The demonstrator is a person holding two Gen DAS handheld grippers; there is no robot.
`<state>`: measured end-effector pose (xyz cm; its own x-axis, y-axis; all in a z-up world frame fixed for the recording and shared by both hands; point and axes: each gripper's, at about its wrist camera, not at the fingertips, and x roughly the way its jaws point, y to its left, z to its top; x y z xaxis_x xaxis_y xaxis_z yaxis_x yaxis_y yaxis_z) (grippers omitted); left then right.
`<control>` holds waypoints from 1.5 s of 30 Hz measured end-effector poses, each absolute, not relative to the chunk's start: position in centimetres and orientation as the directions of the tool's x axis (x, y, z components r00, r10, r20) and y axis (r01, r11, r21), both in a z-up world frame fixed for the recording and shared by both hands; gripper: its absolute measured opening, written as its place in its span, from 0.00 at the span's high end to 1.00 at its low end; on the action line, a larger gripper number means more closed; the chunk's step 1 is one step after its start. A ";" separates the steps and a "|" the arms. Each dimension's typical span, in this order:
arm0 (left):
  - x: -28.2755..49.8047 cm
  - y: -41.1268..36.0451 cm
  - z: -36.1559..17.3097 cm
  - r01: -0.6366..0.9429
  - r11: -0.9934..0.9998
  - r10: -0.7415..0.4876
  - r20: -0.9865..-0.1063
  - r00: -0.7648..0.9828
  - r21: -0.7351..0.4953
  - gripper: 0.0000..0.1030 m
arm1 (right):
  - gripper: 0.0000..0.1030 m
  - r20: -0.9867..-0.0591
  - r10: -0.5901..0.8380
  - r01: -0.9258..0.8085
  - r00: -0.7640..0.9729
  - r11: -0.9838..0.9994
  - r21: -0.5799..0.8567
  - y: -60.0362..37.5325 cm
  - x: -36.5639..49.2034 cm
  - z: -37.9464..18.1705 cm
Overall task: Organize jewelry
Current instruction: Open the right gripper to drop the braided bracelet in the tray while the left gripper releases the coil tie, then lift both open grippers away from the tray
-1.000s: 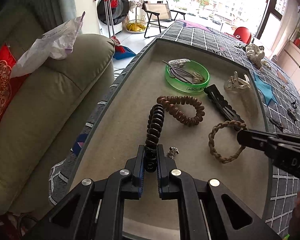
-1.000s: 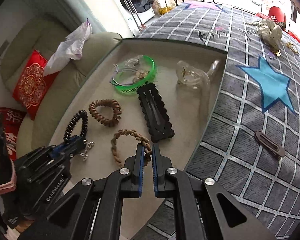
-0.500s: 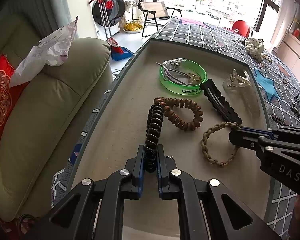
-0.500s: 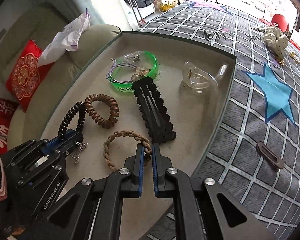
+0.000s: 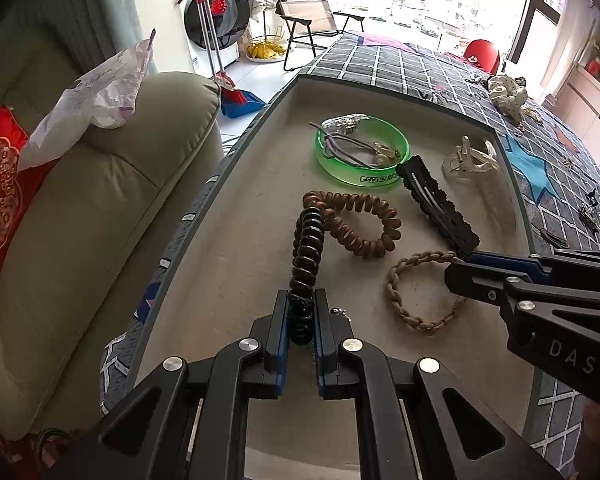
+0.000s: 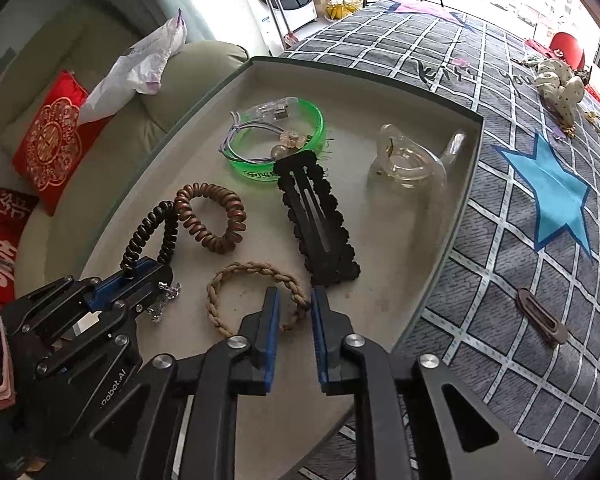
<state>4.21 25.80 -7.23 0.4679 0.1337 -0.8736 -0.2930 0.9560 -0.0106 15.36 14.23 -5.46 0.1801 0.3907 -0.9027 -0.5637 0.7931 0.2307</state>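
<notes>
Jewelry tray [image 6: 452, 216] holds two coil ties, one braided band [image 6: 256, 276].

Right hand-held gripper [image 6: 293, 304] now parted, braided bracelet [image 6: 256, 270] released

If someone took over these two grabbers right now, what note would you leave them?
Left gripper: shut on the black spiral hair tie, whose far end touches the brown spiral hair tie.
Right gripper: open around the braided bracelet, which lies in the tray.
Already in the tray: green bangle, black hair clip, clear claw clip.
Left: more pieces on the checked cloth.
</notes>
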 end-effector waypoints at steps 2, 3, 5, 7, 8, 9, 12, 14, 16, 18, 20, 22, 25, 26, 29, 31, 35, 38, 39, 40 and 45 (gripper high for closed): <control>4.2 26.0 -7.2 -0.301 0.953 0.127 -0.875 0.467 -0.022 0.89 | 0.78 -0.903 0.393 -0.565 0.177 0.791 0.234 14.3 15.3 -5.4; 4.2 26.1 -7.2 -0.303 0.953 0.123 -0.876 0.467 -0.028 0.89 | 0.76 -0.902 0.394 -0.565 0.175 0.790 0.236 14.3 15.3 -5.4; 4.3 26.2 -7.2 -0.305 0.952 0.121 -0.877 0.466 -0.031 0.89 | 0.74 -0.902 0.397 -0.564 0.172 0.790 0.240 14.4 15.3 -5.4; 4.2 26.1 -7.2 -0.303 0.953 0.128 -0.875 0.466 -0.022 0.89 | 0.72 -0.900 0.402 -0.562 0.170 0.789 0.246 14.4 15.4 -5.4; 4.2 26.0 -7.3 -0.299 0.954 0.129 -0.875 0.466 -0.019 0.89 | 0.71 -0.899 0.404 -0.561 0.169 0.789 0.250 14.4 15.5 -5.4; 4.2 26.0 -7.3 -0.295 0.955 0.127 -0.876 0.466 -0.019 0.89 | 0.71 -0.898 0.406 -0.558 0.167 0.790 0.253 14.3 15.5 -5.4; 4.3 25.9 -7.2 -0.282 0.959 0.116 -0.875 0.470 -0.024 0.89 | 0.69 -0.892 0.420 -0.540 0.168 0.796 0.273 13.9 15.8 -5.2; 4.3 25.9 -7.2 -0.283 0.959 0.111 -0.875 0.472 -0.031 0.88 | 0.69 -0.883 0.433 -0.528 0.181 0.800 0.284 13.5 16.0 -4.7; 4.3 25.9 -7.2 -0.282 0.959 0.109 -0.874 0.473 -0.033 0.88 | 0.69 -0.877 0.436 -0.519 0.201 0.807 0.282 13.0 16.1 -4.2; 4.3 25.9 -7.2 -0.277 0.960 0.111 -0.875 0.472 -0.028 0.88 | 0.69 -0.873 0.439 -0.511 0.214 0.812 0.283 12.7 16.2 -3.7; 4.3 25.7 -7.2 -0.271 0.962 0.112 -0.874 0.473 -0.023 0.88 | 0.69 -0.869 0.442 -0.505 0.225 0.815 0.284 12.3 16.2 -3.4; 4.3 25.6 -7.2 -0.265 0.964 0.112 -0.874 0.473 -0.020 0.88 | 0.69 -0.865 0.446 -0.502 0.228 0.815 0.288 12.1 16.2 -3.2; 4.3 25.3 -7.2 -0.256 0.966 0.110 -0.874 0.473 -0.017 0.88 | 0.69 -0.861 0.453 -0.500 0.233 0.815 0.294 11.8 15.9 -3.0; 4.3 25.2 -7.2 -0.255 0.967 0.109 -0.874 0.474 -0.018 0.88 | 0.69 -0.859 0.455 -0.499 0.233 0.814 0.296 11.8 15.9 -2.9; 4.3 25.1 -7.2 -0.253 0.967 0.115 -0.873 0.474 -0.010 0.88 | 0.69 -0.854 0.463 -0.498 0.237 0.813 0.302 11.5 15.7 -2.7; 4.3 25.0 -7.1 -0.250 0.968 0.115 -0.872 0.476 -0.009 0.88 | 0.69 -0.850 0.469 -0.495 0.240 0.812 0.308 11.2 15.6 -2.5; 3.8 24.9 -6.6 -0.274 0.962 0.150 -0.851 0.503 0.007 0.01 | 0.69 -0.843 0.478 -0.491 0.246 0.812 0.317 10.8 15.4 -2.2; 3.6 24.5 -6.0 -0.264 0.964 0.162 -0.838 0.520 0.023 0.01 | 0.69 -0.841 0.481 -0.490 0.249 0.811 0.318 10.6 15.4 -2.1; 3.7 24.5 -6.0 -0.263 0.965 0.157 -0.840 0.520 0.018 0.01 | 0.69 -0.841 0.481 -0.489 0.248 0.811 0.320 10.6 15.4 -2.0; 3.7 24.5 -5.9 -0.263 0.965 0.157 -0.839 0.521 0.017 0.01 | 0.69 -0.840 0.482 -0.489 0.249 0.811 0.321 10.5 15.4 -2.0; 3.4 24.4 -5.4 -0.279 0.960 0.180 -0.829 0.529 0.030 0.01 | 0.69 -0.838 0.483 -0.493 0.253 0.810 0.318 10.2 15.1 -1.7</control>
